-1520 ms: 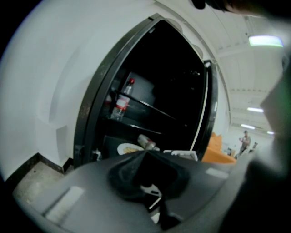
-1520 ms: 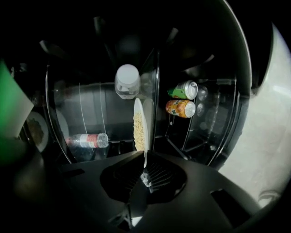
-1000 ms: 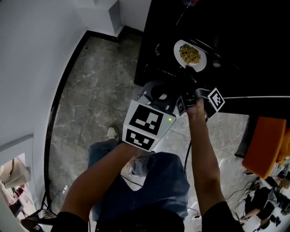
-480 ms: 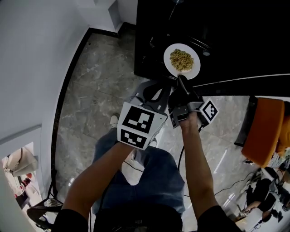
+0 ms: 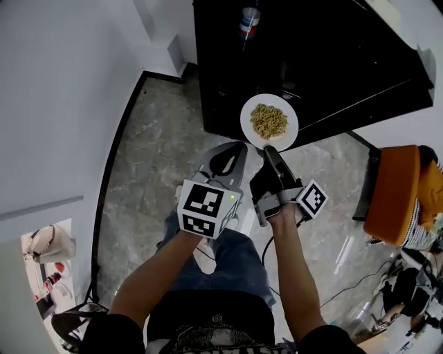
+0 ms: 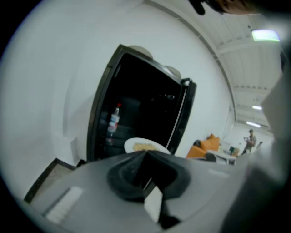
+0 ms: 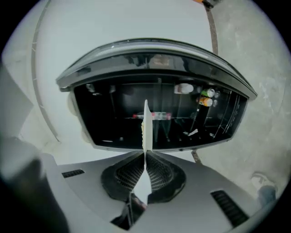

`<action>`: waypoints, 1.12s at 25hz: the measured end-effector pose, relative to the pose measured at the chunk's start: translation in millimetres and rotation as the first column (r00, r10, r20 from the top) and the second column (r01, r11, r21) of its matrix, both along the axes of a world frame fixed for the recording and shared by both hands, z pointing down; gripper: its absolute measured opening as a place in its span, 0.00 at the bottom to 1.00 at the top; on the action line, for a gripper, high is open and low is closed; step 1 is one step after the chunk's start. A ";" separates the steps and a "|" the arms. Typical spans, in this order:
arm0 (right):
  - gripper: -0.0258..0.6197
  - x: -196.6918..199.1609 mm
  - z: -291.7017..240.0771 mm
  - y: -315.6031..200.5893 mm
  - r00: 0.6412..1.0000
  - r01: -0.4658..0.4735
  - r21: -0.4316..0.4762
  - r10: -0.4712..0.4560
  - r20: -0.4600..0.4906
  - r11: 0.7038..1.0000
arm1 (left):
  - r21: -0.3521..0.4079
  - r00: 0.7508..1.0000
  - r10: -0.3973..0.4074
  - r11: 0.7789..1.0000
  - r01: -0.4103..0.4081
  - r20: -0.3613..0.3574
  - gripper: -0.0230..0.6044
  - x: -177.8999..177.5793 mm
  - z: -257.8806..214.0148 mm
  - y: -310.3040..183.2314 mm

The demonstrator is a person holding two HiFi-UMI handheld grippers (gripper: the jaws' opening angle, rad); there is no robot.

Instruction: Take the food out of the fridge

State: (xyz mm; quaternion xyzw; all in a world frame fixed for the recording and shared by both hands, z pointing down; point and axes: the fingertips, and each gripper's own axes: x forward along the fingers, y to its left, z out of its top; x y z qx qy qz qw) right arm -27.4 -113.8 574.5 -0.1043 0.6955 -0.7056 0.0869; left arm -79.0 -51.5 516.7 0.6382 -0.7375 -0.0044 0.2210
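- One grey marble-patterned floor [image 5: 159, 152] fills the lower part of the head view, bordered by white walls.
- One tall black fridge [image 5: 311, 62] stands open against the wall, with a dark inside and shelves in it [image 7: 159, 118].
- One orange chair [image 5: 391, 193] sits off to the right, well apart from the fridge.
- The left gripper [image 5: 239, 146] is held up beside the right one. Its fingers [image 6: 127, 173] are together with nothing between them, and it points toward the fridge.
- The right gripper [image 5: 266, 148] has its fingers [image 7: 129, 175] clamped on the near rim of the plate.
- The round white plate [image 5: 248, 124] carries a heap of yellowish food [image 5: 268, 121]. It is held level in the air just in front of the fridge's opening. It shows edge-on [image 7: 146, 123] in the right gripper view.
- One clear plastic bottle [image 5: 249, 21] with a red cap and a blue-white label stands upright at the left side of the fridge [image 6: 113, 120].
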 end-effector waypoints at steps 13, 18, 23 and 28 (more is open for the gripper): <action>0.06 58.4 -155.6 45.3 0.999 0.039 0.085 -0.038 -0.010 0.996 | 0.076 0.996 -0.014 0.997 0.007 0.089 0.04 36.9 -125.0 30.8; 0.06 66.1 -181.7 52.8 0.999 0.034 0.088 -0.036 0.018 0.996 | 0.118 0.994 -0.016 0.993 0.003 0.111 0.04 49.9 -154.3 31.4; 0.06 71.1 -193.1 51.9 0.999 0.028 0.111 -0.032 0.037 0.993 | 0.143 0.992 -0.016 0.990 -0.002 0.124 0.04 55.8 -166.6 29.1; 0.06 73.9 -193.8 48.9 0.999 0.011 0.115 -0.016 0.043 0.993 | 0.148 0.991 -0.009 0.989 -0.011 0.134 0.04 59.4 -169.5 28.0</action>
